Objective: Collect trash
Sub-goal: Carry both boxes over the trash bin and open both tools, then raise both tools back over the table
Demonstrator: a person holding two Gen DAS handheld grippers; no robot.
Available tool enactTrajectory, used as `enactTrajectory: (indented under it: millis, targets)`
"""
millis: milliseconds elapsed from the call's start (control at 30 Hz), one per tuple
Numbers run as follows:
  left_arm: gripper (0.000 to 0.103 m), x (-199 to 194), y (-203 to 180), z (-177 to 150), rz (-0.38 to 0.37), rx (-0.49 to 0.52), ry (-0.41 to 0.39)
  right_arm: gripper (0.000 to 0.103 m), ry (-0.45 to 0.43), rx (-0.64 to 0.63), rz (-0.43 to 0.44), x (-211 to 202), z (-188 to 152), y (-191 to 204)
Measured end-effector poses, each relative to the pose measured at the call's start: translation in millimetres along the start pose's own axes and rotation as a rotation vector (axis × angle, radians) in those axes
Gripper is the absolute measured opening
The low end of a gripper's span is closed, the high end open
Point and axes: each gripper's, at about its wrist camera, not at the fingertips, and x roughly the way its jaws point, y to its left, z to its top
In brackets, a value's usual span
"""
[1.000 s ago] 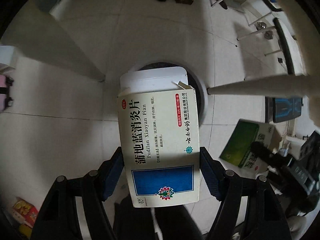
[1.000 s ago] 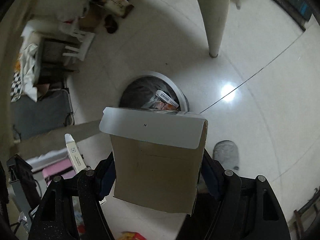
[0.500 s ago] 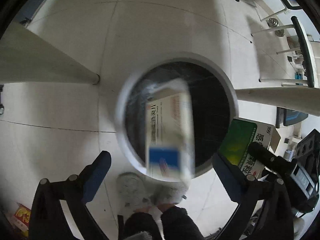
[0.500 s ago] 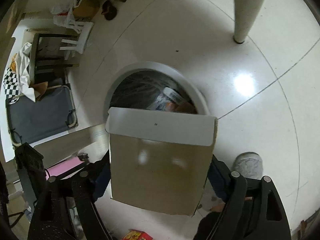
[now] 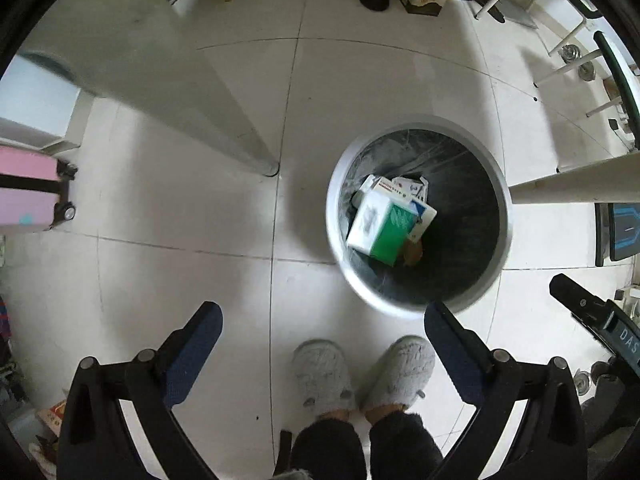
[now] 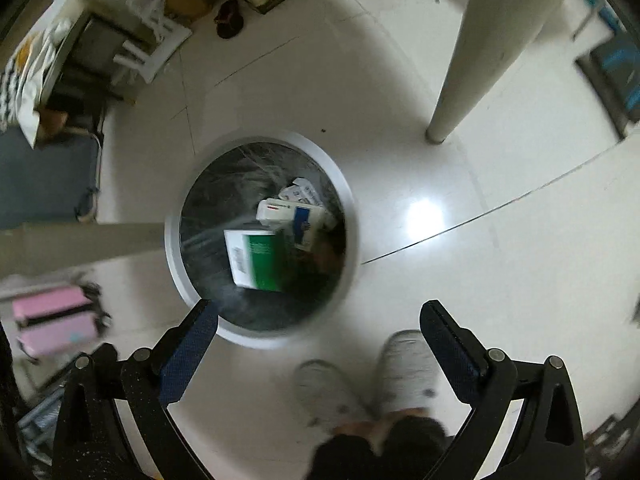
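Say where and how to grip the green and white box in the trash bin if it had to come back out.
Grip the green and white box across its two narrow long sides, coming straight down through the open top of the trash bin. It lies tilted on the other boxes with a broad face up, so the bin's wall probably blocks any sideways approach. The open left gripper looks wide enough.

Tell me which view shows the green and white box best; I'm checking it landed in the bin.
The left wrist view: the green and white box lies fairly sharp inside the bin. The right wrist view shows it motion-blurred.
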Motion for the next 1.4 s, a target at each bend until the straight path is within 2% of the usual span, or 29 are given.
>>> enactTrajectory:
  millis: [167, 467, 633, 800, 967, 1067, 1167, 1300, 1400]
  targets:
    - [0.103, -35.0, 5.3, -16.3, 0.029, 0.025, -0.032, 0.102, -0.043, -0.076, -0.070, -42.6, -15.8, 16.9]
    - [0.103, -104.0, 2.4, -32.5, 0.028, 0.051, -0.077, 0.102, -0.088, -0.149, -0.086, -133.8, -49.5, 37.0]
    - [0.103, -153.9, 1.1, -48.1, 0.015, 0.067, -0.091, 0.102, -0.099, -0.178, -0.075, -198.9, -65.6, 56.1]
    - [0.103, -219.8, 6.7, -61.8, 0.003, 0.069, -0.107, 0.102, -0.101, -0.208, -0.048, -273.0, -83.9, 77.7]
    - [0.103, -291.5, 7.9, -56.2, 0.029, 0.059, -0.184, 0.102, -0.141, -0.169, 0.009, -358.6, -86.2, 93.0]
    - [0.103, -321.6, 6.1, -38.1, 0.048, 0.033, -0.228, 0.102, -0.166, -0.134, 0.037, -404.6, -64.9, 94.9]
    - [0.103, -339.0, -2.0, -9.6, 0.075, 0.003, -0.266, 0.102, -0.198, -0.141, 0.016, -439.2, -22.8, 93.3]
    - [0.103, -348.0, -20.3, 36.4, 0.117, -0.009, -0.281, 0.102, -0.202, -0.202, -0.039, -467.9, 55.1, 89.9]
    - [0.103, -344.7, -44.6, 72.5, 0.152, -0.017, -0.276, 0.102, -0.197, -0.342, -0.121, -474.0, 124.7, 102.1]
